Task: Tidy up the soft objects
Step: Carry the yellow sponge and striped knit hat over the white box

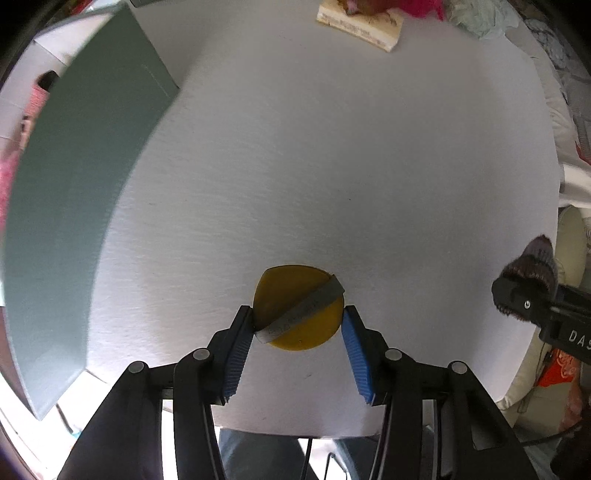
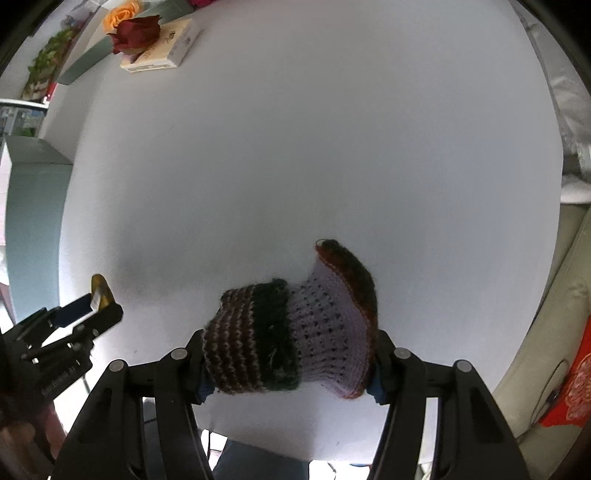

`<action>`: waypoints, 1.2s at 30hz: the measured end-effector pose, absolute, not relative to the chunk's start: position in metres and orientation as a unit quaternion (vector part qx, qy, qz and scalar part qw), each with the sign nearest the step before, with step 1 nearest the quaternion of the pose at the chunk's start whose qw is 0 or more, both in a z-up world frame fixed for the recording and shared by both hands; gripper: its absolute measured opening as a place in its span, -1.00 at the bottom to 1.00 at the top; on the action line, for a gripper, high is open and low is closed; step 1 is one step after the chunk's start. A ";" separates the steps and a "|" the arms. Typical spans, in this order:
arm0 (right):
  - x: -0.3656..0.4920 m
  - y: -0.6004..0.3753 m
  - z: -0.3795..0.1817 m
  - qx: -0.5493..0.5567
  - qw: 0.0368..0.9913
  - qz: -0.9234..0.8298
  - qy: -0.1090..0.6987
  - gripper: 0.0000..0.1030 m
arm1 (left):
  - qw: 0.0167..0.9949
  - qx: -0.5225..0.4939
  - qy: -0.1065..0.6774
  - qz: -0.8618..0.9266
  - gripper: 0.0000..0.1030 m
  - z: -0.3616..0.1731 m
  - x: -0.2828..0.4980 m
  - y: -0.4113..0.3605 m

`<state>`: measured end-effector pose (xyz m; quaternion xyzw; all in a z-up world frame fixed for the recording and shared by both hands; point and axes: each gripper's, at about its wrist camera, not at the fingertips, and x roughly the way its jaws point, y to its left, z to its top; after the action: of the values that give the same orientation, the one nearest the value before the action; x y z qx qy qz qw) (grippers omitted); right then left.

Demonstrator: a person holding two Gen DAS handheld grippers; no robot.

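Layout over the table (image 1: 332, 147), as I saw it from both wrist views.
The round disc (image 1: 295, 314) sat between the left gripper's (image 1: 298, 334) fingers; the knitted piece (image 2: 291, 343) spanned the right gripper (image 2: 290, 387), well to its right. A box (image 1: 74, 221) stood at the left edge, a booklet (image 1: 364, 27) at the far edge.

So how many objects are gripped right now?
2: the yellow disc between the left gripper fingers; the knitted piece in the right gripper.

The white table (image 1: 332, 147) lies bare across the middle of the frame; a green box (image 1: 74, 203) walls the left, a book (image 1: 360, 26) sits at the top edge.
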<state>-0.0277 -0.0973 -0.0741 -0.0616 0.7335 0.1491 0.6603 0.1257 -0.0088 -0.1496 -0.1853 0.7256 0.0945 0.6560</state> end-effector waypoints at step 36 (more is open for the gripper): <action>-0.022 -0.084 -0.080 0.037 0.693 0.084 0.715 0.27 | 0.762 -0.014 0.644 -0.066 -0.03 -0.047 0.083 0.024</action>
<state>-0.0225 -0.0843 -0.0801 0.0366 0.7148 0.0839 0.6934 0.0835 0.0236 -0.0466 -0.0145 0.6443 -0.0664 0.7618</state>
